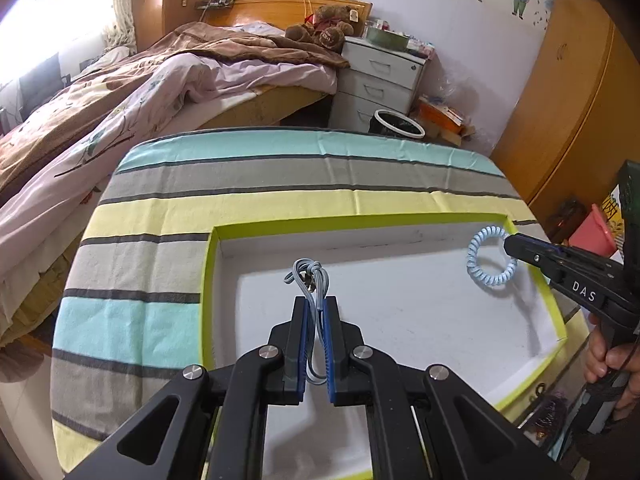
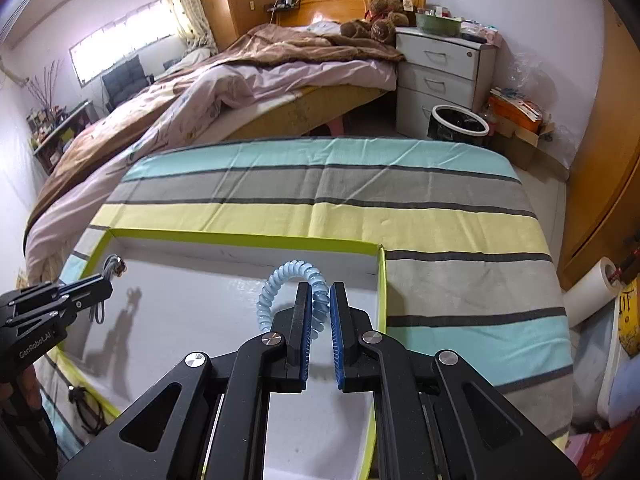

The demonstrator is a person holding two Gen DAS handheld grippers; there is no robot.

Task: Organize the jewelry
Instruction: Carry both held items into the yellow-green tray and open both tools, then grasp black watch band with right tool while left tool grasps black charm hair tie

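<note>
A shallow white box with a lime-green rim (image 1: 280, 225) (image 2: 240, 239) lies on the striped cloth. My left gripper (image 1: 316, 304) is shut on a grey cord bracelet (image 1: 310, 280) and holds it above the box's left part; it also shows in the right wrist view (image 2: 108, 276). My right gripper (image 2: 320, 292) is shut on a light-blue spiral coil band (image 2: 280, 280) above the box's right side. In the left wrist view the band (image 1: 490, 258) hangs from the right gripper (image 1: 510, 242) near the box's right rim.
The striped cloth (image 1: 280, 176) covers the table. Behind it are a bed (image 1: 160, 80), a white drawer unit (image 1: 380, 76) and a black bin (image 1: 396, 124). A wooden wardrobe (image 1: 560, 120) stands at the right. A black item (image 2: 86, 404) lies left of the box.
</note>
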